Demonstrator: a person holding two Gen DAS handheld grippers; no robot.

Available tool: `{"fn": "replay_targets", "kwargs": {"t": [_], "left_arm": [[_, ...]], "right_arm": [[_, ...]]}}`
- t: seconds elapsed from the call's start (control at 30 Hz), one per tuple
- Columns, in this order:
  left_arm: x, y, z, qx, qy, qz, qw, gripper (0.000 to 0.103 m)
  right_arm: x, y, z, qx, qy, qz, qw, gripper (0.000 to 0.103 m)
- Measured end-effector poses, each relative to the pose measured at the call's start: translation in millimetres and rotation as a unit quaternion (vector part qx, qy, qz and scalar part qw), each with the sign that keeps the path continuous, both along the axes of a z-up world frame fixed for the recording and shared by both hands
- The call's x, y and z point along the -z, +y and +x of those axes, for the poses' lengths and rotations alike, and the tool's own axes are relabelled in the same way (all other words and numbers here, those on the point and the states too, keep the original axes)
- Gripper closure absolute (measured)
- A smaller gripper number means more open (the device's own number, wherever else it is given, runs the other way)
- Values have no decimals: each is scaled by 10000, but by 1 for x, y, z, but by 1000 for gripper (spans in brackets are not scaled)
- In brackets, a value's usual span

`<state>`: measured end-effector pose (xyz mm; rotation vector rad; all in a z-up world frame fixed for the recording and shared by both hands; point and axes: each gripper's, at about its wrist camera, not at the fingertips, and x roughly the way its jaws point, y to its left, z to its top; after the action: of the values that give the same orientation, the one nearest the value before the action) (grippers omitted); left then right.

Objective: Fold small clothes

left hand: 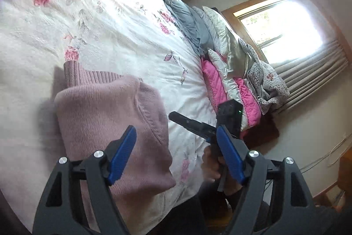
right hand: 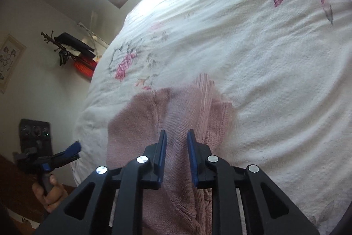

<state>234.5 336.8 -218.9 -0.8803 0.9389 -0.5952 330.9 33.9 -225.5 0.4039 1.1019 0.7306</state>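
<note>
Folded pink sweater on the bed, both tools clear of it

The pink sweater [left hand: 110,124] lies in a compact fold near the edge of the bed [left hand: 123,36], on the floral white bedspread; in the left wrist view it sits at about 8 o'clock, with a ribbed cuff [left hand: 71,73] poking out at its far side. The fold looks close to finished, by my reading.

Risks from here: the cuff sticks out past the folded block, so a careless tuck could drag the layers and undo the fold. The knit is soft and thick, so a shallow pinch may catch only the top layer and peel it open. The bundle also lies close to the mattress edge, and a sideways nudge could slide it off.

The left hand-held gripper [left hand: 176,153] is spread wide, holding nothing, and hovers over the sweater's near corner. The right hand-held gripper [right hand: 176,158] is partly open with a narrow gap; the sweater shows between the blue pads [right hand: 161,155], but I judge it to be above the cloth, not pinching it. In the left view it points toward 10 o'clock, beside the sweater
</note>
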Motion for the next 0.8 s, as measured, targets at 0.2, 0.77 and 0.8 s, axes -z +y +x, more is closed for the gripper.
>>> {"fn": "replay_targets", "kwargs": {"t": [0.2, 0.77, 0.8], "left_arm": [[57, 22, 45, -52, 706, -53, 9975, 49], [60, -5, -10, 203, 717, 1030, 9919, 98], [55, -3, -13, 150, 686, 1054, 9919, 96]], "right_arm": [[22, 23, 15, -458, 399, -21, 9982, 90], [58, 6, -3, -529, 845, -44, 9950, 103], [55, 2, -5, -466, 904, 84, 9948, 103]]}}
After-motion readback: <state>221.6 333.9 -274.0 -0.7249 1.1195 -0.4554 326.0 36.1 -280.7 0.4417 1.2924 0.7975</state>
